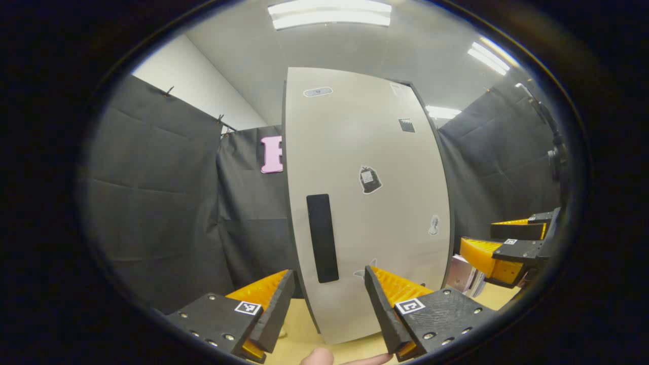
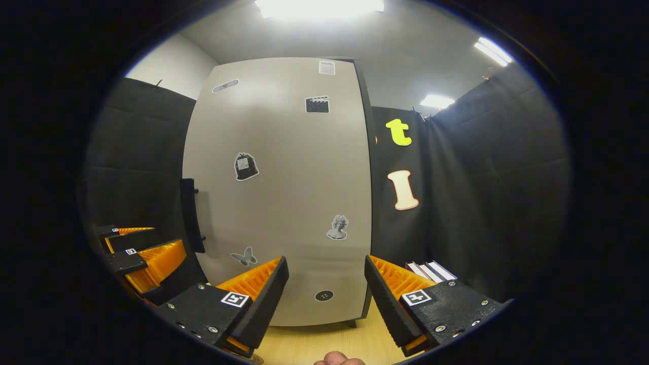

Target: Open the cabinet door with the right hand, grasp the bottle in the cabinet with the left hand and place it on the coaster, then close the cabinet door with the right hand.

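So the cabinet door (image 2: 284, 192) is shut flat, dead ahead of the right gripper (image 2: 327, 291), whose jaws are spread wide with nothing between them. The dark bar handle (image 2: 191, 215) sits well off to that gripper's left, on the door's edge, not in line with the fingers at all. In the left gripper view the same handle (image 1: 322, 238) is basically straight ahead of the left gripper (image 1: 329, 299), which is also gaping open and empty.

That's my worry: the handle lines up with the wrong hand. The right one has to swing left to reach it, and the left gripper (image 2: 147, 263) is parked low on that same side, near the handle, so the two could bump. And if the left hand stays in front of the door, the door swings out into it.

Bottle and coaster: can't see either, presumably the bottle's behind the door. Some books (image 2: 431, 271) stand just right of the cabinet, not in the way.
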`<state>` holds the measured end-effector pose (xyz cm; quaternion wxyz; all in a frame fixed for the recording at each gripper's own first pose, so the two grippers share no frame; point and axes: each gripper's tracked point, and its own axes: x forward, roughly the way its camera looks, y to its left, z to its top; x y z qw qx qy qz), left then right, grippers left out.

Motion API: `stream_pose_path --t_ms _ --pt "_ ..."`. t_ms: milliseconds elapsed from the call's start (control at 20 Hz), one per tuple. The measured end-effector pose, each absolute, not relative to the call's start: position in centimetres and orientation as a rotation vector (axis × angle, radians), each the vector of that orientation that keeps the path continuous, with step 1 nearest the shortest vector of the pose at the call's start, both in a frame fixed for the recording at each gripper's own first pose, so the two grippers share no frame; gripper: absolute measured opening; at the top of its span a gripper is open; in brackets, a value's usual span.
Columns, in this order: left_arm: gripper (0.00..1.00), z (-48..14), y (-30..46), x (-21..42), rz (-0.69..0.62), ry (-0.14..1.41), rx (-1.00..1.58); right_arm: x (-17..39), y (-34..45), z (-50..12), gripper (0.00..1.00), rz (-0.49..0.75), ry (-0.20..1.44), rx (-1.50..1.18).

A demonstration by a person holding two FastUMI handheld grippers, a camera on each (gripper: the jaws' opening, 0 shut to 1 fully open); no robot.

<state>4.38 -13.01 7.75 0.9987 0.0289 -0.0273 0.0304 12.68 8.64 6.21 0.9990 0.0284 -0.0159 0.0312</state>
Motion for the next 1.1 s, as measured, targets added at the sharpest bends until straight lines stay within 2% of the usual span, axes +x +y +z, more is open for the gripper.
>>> stream_pose_path --t_ms 1100 --pt "0.80 7.04 -12.51 4.93 0.056 -0.033 0.058 12.62 9.13 5.64 0.94 0.066 -0.020 0.058"
